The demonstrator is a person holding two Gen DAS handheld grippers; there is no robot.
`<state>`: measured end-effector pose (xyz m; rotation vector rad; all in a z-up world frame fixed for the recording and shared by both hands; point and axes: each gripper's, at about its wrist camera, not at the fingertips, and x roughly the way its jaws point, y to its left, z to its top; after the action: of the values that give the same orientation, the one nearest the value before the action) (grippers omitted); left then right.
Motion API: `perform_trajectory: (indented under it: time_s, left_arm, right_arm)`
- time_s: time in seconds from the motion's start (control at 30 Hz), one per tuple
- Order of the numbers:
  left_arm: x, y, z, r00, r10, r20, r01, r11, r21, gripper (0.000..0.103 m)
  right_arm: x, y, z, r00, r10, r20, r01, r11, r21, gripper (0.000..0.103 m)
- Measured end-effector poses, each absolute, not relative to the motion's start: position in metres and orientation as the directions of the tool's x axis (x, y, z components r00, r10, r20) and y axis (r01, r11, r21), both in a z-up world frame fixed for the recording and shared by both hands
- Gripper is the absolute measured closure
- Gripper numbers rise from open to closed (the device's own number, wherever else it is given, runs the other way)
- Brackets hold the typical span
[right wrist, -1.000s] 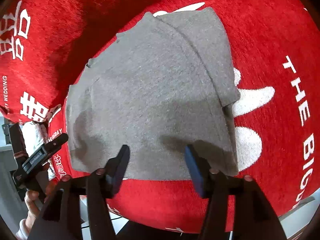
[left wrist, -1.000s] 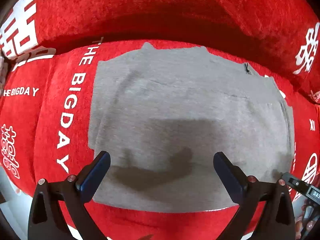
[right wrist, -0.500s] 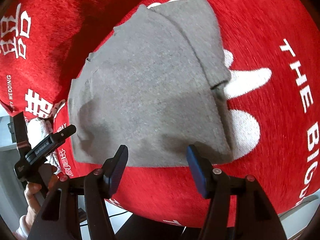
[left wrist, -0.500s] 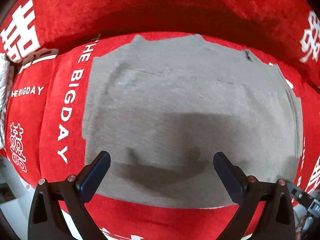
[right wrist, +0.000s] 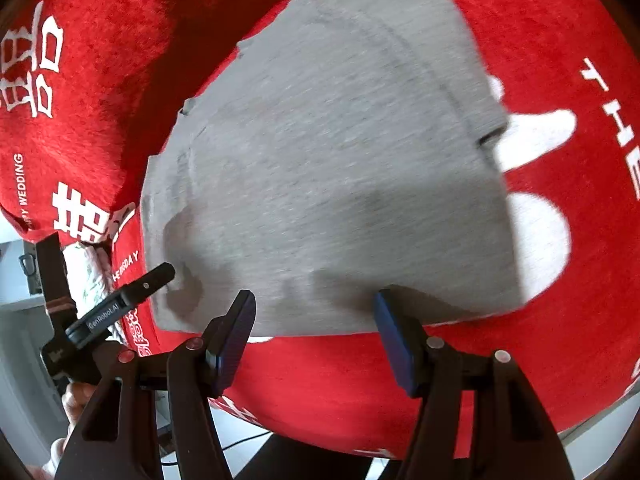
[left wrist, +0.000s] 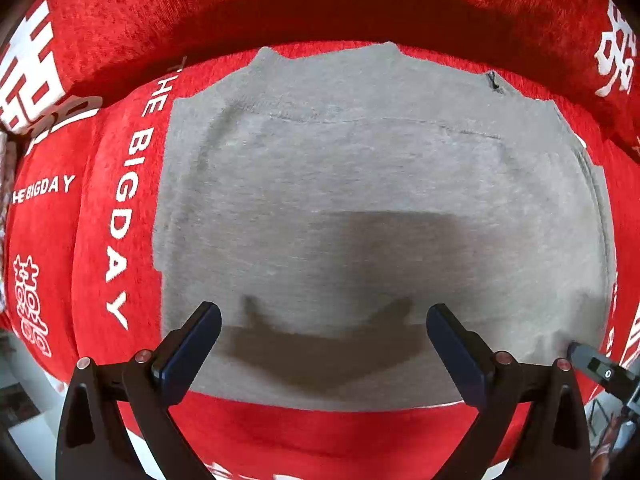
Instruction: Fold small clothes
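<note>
Both my grippers released: left gripper (left wrist: 322,346) spread wide above grey garment (left wrist: 360,200) lying flat on red cloth (left wrist: 92,280), right gripper (right wrist: 314,334) hovering at its near edge, nothing held

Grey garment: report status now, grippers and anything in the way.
Left gripper open, nothing held. Right gripper open at the near hem, nothing gripped. Grey garment lies flat, partly folded, on the red cover. Nothing on the cloth.

The left tool (left wrist: 323,344) points straight down, its jaws spread wide; the right tool (right wrist: 314,334) slants downward, jaws apart.
</note>
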<state>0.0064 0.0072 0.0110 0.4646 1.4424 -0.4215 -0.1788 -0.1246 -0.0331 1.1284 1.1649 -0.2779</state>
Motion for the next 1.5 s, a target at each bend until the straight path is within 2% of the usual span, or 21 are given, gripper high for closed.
perform_trajectory:
  time_s: [0.27, 0.53, 0.83, 1.2, 1.4, 1.43, 1.47, 1.5]
  left_arm:
    - [0.039, 0.051, 0.018, 0.076, -0.015, -0.997, 0.588, 0.808, 0.033, 0.0]
    - [0.079, 0.109, 0.023, 0.067, -0.033, -0.997, 0.57, 0.822, 0.011, 0.0]
    - [0.109, 0.156, 0.012, 0.032, -0.039, -0.999, 0.537, 0.843, -0.016, 0.0]
    - [0.111, 0.16, -0.002, -0.093, -0.196, -0.976, 0.478, 0.851, -0.217, 0.0]
    - [0.116, 0.159, -0.003, -0.149, -0.32, -0.936, 0.405, 0.844, -0.353, 0.0]
    - [0.116, 0.158, -0.003, -0.155, -0.339, -0.928, 0.388, 0.843, -0.373, 0.0]
    - [0.119, 0.158, -0.004, -0.163, -0.358, -0.919, 0.372, 0.841, -0.394, 0.0]
    - [0.121, 0.156, -0.005, -0.174, -0.38, -0.909, 0.355, 0.837, -0.417, 0.0]
  right_arm:
    - [-0.142, -0.061, -0.029, 0.452, 0.37, -0.812, 0.7, 0.416, 0.58, 0.038]
    - [-0.09, -0.002, -0.039, 0.483, 0.46, -0.745, 0.678, 0.342, 0.651, 0.038]
    - [-0.105, 0.025, -0.062, 0.541, 0.471, -0.697, 0.729, 0.15, 0.667, 0.038]
    - [-0.085, 0.031, -0.076, 0.686, 0.402, -0.607, 0.672, -0.03, 0.74, 0.033]
    - [-0.071, 0.025, -0.081, 0.729, 0.393, -0.561, 0.644, -0.113, 0.757, 0.033]
    - [-0.069, 0.025, -0.083, 0.736, 0.397, -0.549, 0.639, -0.138, 0.756, 0.041]
    - [-0.069, 0.023, -0.084, 0.74, 0.4, -0.54, 0.635, -0.154, 0.757, 0.056]
    - [-0.067, 0.022, -0.084, 0.742, 0.405, -0.534, 0.632, -0.158, 0.759, 0.094]
